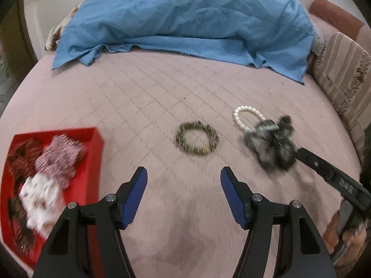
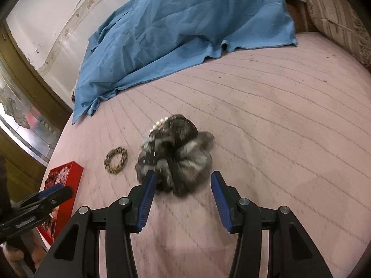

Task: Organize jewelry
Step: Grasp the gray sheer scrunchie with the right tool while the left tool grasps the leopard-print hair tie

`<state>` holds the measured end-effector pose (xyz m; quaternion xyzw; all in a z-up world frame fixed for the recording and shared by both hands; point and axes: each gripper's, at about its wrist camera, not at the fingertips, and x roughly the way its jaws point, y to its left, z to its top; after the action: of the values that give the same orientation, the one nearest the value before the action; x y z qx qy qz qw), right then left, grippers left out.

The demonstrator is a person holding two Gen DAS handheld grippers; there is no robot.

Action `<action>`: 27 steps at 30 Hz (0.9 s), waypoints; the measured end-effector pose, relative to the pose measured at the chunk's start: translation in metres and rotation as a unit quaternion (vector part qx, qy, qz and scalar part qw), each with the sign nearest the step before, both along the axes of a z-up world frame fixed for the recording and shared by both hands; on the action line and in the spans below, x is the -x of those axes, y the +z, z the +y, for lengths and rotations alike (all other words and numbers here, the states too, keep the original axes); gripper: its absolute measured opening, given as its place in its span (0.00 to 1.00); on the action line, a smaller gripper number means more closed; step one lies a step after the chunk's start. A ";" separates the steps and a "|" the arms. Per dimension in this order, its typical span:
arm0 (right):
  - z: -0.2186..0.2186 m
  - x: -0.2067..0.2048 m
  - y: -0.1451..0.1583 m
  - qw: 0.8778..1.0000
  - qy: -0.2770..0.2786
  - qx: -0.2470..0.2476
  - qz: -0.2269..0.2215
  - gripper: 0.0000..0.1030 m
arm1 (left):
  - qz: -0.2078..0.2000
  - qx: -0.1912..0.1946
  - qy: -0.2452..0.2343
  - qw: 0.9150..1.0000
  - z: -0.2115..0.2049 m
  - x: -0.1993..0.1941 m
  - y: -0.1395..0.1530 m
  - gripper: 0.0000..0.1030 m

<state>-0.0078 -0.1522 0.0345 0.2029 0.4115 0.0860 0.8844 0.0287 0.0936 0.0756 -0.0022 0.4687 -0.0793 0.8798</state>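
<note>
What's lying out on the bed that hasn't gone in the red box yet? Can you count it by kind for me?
Bead bracelets: 2, a gold-and-dark one and a pearl one
Fluffy grey-black scrunchies: 1, in front of the open right tool
Total: 3

The items inside the red box are too blurred to count.

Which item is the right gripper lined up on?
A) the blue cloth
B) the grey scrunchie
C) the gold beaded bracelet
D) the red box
B: in the right wrist view the open right gripper has the grey scrunchie just ahead of its fingertips; the gold bracelet lies apart, off to its left.
</note>
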 end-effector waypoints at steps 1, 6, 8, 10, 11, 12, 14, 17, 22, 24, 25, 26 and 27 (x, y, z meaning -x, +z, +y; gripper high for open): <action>0.000 -0.004 -0.001 1.000 0.002 0.001 -0.001 0.51 | 0.002 0.002 0.000 1.000 -0.002 -0.012 -0.006 0.61; -0.002 -0.022 -0.013 1.000 0.005 -0.006 0.000 0.51 | 0.016 -0.012 0.004 1.000 -0.007 -0.050 -0.027 0.50; -0.005 -0.027 -0.019 1.000 0.006 -0.017 0.002 0.52 | 0.020 -0.013 0.004 1.000 -0.008 -0.059 -0.033 0.49; -0.006 -0.030 -0.022 1.000 0.009 -0.024 0.002 0.53 | 0.024 -0.015 0.002 1.000 -0.010 -0.067 -0.038 0.49; -0.006 -0.032 -0.022 1.000 0.010 -0.027 0.002 0.53 | 0.026 -0.014 0.000 1.000 -0.011 -0.070 -0.040 0.48; -0.007 -0.033 -0.024 0.999 0.010 -0.032 0.002 0.53 | 0.028 -0.013 -0.001 1.000 -0.012 -0.072 -0.042 0.48; -0.008 -0.036 -0.027 0.999 0.010 -0.045 0.003 0.53 | 0.033 -0.010 -0.001 0.999 -0.013 -0.075 -0.046 0.47; -0.010 -0.038 -0.029 0.998 0.012 -0.064 0.003 0.49 | 0.028 -0.019 0.002 0.999 -0.017 -0.075 -0.047 0.27; -0.011 -0.041 -0.030 0.992 0.035 -0.118 0.012 0.12 | 0.037 -0.003 -0.005 0.999 -0.021 -0.068 -0.041 0.06; -0.011 -0.038 -0.025 0.991 0.044 -0.128 0.007 0.11 | 0.032 0.003 -0.006 0.999 -0.022 -0.062 -0.034 0.06; -0.010 -0.035 -0.022 0.990 0.047 -0.131 0.004 0.09 | 0.029 0.012 -0.008 0.999 -0.022 -0.057 -0.027 0.06; -0.009 -0.032 -0.019 0.990 0.051 -0.133 0.002 0.09 | 0.028 0.018 -0.010 0.999 -0.022 -0.051 -0.022 0.06; -0.009 -0.029 -0.017 0.989 0.053 -0.135 0.001 0.09 | 0.027 0.023 -0.012 0.999 -0.021 -0.047 -0.018 0.06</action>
<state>0.0212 -0.1611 0.0172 0.2980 0.4069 0.1873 0.8429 0.0758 0.0723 0.0576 -0.0184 0.4900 -0.1005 0.8657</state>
